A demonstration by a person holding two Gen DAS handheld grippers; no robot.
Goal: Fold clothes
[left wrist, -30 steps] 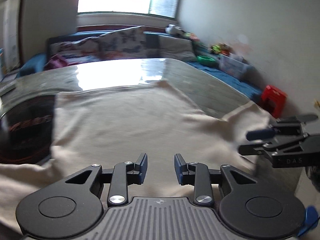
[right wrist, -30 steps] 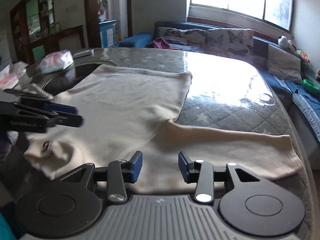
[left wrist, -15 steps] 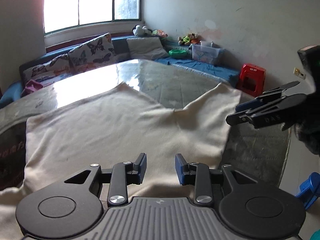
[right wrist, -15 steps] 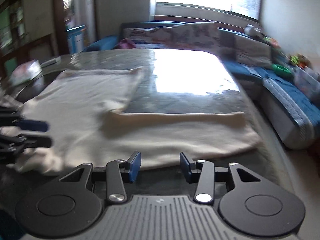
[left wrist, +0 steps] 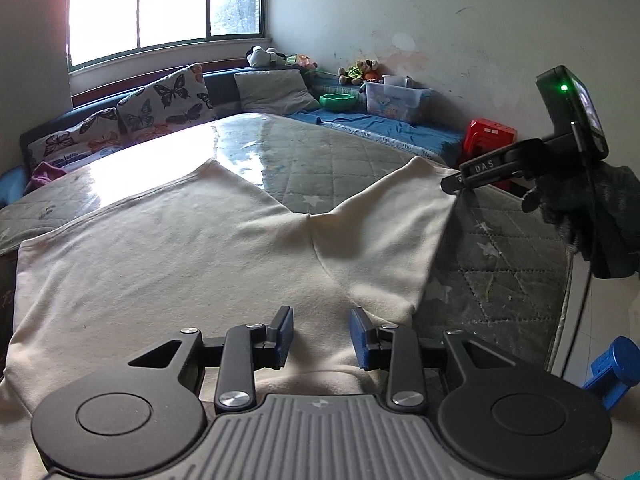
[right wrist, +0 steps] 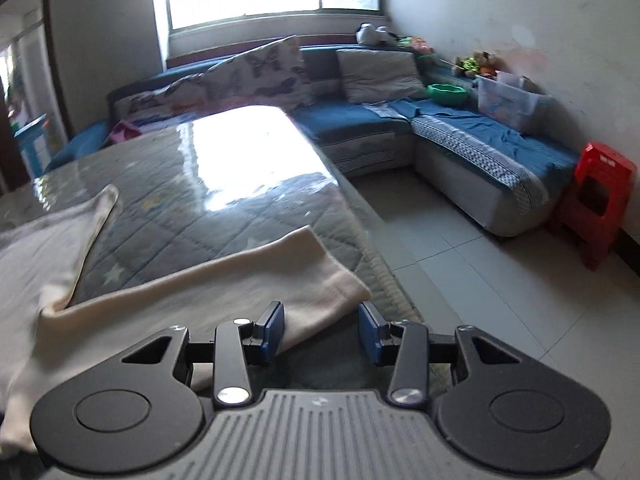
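Beside the sofa (right wrist: 460, 136) stand one red stool (right wrist: 596, 196), one green bowl (right wrist: 447, 93), one clear storage box (right wrist: 508, 100) and two butterfly cushions (left wrist: 168, 98).

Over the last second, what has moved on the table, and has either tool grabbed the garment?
The right tool swung rightward from over the cream garment toward its sleeve end near the table edge. The left tool turned rightward too. Both tools stayed open with nothing gripped, and the garment stayed spread flat.
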